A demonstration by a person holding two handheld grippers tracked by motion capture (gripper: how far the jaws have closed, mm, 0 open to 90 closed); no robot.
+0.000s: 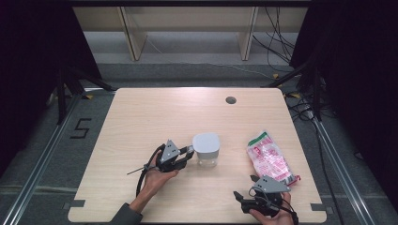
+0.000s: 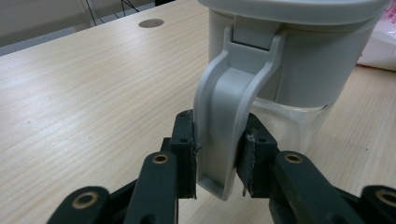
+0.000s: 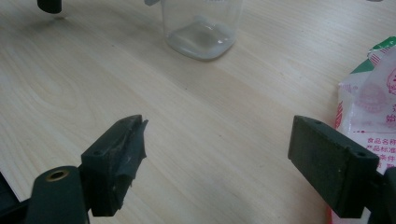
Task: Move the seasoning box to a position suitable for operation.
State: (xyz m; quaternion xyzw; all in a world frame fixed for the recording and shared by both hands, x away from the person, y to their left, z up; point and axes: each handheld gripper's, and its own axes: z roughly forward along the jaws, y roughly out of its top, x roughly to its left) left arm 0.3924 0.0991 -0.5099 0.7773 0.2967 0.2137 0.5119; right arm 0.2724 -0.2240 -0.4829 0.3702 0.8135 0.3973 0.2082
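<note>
Here my left jaws [image 2: 218,154] squeeze the clip [image 2: 229,126] on the jar [image 1: 206,149], mid-tabletop [image 1: 155,112], to steady it, while my right jaws [image 3: 233,154] wait wide apart beside the bag [image 1: 271,158].

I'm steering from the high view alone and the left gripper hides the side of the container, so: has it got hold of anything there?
Observer: Yes. In the left gripper view the left gripper is shut on the grey latch handle of the container, a pad on each side.
Operator: Is anything inside the container?
Observer: The right gripper view shows its clear body with nothing in it.
Operator: And the right gripper?
Observer: The right gripper is open, with bare table between its jaws and the snack packet beside one jaw.
</note>
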